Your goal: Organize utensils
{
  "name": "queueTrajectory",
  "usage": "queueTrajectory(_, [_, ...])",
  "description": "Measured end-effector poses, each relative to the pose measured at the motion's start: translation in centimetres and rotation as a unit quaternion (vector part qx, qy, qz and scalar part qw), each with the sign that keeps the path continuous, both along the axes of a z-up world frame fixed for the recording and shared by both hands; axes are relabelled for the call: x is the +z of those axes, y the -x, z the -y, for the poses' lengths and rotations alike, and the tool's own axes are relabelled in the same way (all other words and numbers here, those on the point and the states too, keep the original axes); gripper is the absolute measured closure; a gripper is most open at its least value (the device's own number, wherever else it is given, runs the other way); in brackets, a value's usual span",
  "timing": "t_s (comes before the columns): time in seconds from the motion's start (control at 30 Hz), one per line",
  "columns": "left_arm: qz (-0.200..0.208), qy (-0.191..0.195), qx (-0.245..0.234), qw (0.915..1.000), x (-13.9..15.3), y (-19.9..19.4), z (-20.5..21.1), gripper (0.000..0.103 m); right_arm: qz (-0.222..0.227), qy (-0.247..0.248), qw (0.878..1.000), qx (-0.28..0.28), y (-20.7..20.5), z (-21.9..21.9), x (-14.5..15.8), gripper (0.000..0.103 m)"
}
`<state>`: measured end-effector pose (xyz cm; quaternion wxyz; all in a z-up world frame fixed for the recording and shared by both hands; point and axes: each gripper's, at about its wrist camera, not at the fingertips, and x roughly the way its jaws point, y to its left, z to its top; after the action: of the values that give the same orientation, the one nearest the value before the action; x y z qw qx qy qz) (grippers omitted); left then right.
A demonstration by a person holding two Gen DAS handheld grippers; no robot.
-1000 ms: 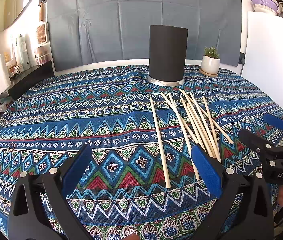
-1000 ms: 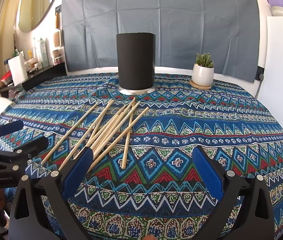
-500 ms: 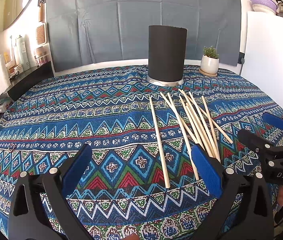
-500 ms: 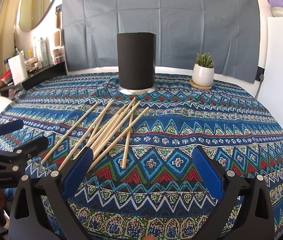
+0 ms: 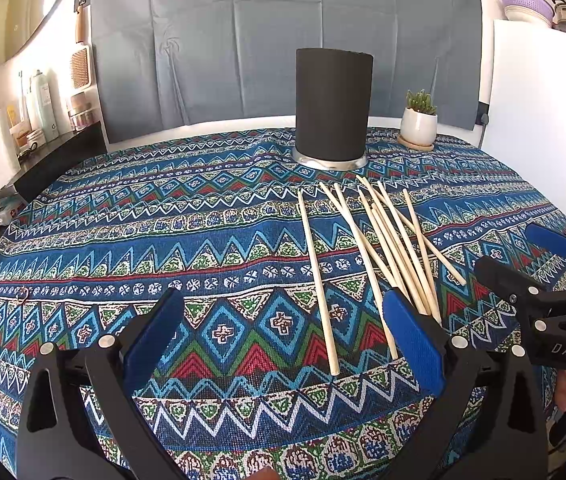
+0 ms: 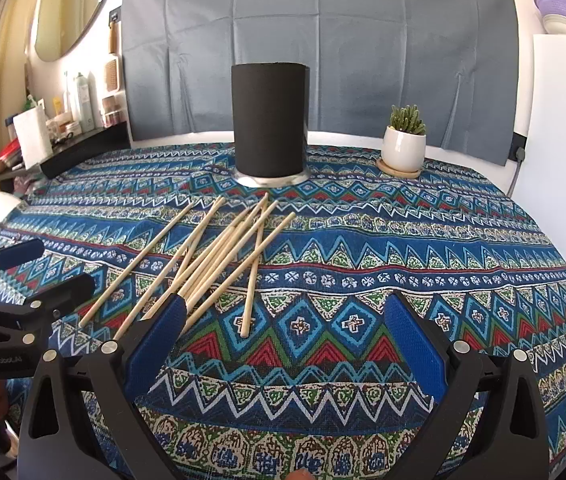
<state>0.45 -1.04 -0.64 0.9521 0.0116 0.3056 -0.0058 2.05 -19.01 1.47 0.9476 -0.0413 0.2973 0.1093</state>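
Chopsticks (image 5: pixel 387 248) fanned flat, far tips toward black holder (image 5: pixel 334 104).

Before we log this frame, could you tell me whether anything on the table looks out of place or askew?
Yes: the chopsticks lie loose on the tablecloth, fanned and crossing one another, in front of the upright black holder rather than in it. Both the left gripper and right gripper are open and empty. Nothing looks spilled or damaged.

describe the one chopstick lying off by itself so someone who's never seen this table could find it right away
Start at the tall black cylinder holder standing on the patterned tablecloth. In front of it lies a fan of wooden chopsticks. The lone chopstick is at the fan's left edge in the left wrist view, lying apart, neither touching nor crossing the others.
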Motion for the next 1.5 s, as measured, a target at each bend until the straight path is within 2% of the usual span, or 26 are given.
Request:
queueTrajectory(0.23, [-0.007,0.002,0.001,1.0,0.0,-0.5,-0.2,0.006,-0.017,0.007,1.0,-0.004,-0.5,0.0,-0.1,0.008])
queueTrajectory(0.37, [-0.013,-0.01,0.012,0.9998,0.4,-1.1,-0.5,0.006,-0.056,0.042,0.998,-0.007,-1.8,-0.1,-0.4,0.008])
queueTrajectory(0.47, [-0.026,-0.032,0.012,0.9991,0.6,-1.7,-0.7,0.006,-0.062,0.068,0.996,-0.015,-2.6,0.1,0.1,0.008])
queueTrajectory(0.7, [-0.11,-0.012,-0.025,0.9936,0.4,-4.4,-1.3,0.006,-0.112,0.106,0.988,0.012,-5.2,-0.7,0.1,0.008])
queueTrajectory(0.87, [-0.16,-0.004,-0.042,0.9862,0.2,-6.4,-1.1,0.006,-0.165,0.103,0.98,0.035,-7.2,-1.4,-1.0,0.008])
queueTrajectory(1.0, [-0.186,-0.017,-0.051,0.9811,0.0,-7.6,-0.8,0.006,-0.179,0.123,0.976,0.036,-8.6,-2.1,-1.5,0.008])
queueTrajectory(1.27, [-0.256,-0.002,-0.061,0.9647,-1.7,-10.9,-1.4,0.006,-0.208,0.13,0.966,0.08,-11.0,-2.6,-2.1,0.008])
queueTrajectory(1.33, [-0.244,-0.023,-0.058,0.9678,-1.9,-11.1,-1.2,0.004,-0.218,0.121,0.964,0.095,-11.6,-2.3,-2.2,0.008])
queueTrajectory(1.47, [-0.227,-0.022,-0.079,0.9704,-1.9,-11.4,-1.7,0.004,-0.266,0.08,0.955,0.102,-13.3,-1.6,-2.7,0.008])
queueTrajectory(1.5, [-0.229,-0.023,-0.083,0.9696,-1.9,-11.6,-1.9,0.004,-0.267,0.086,0.955,0.097,-13.6,-1.6,-2.6,0.008])
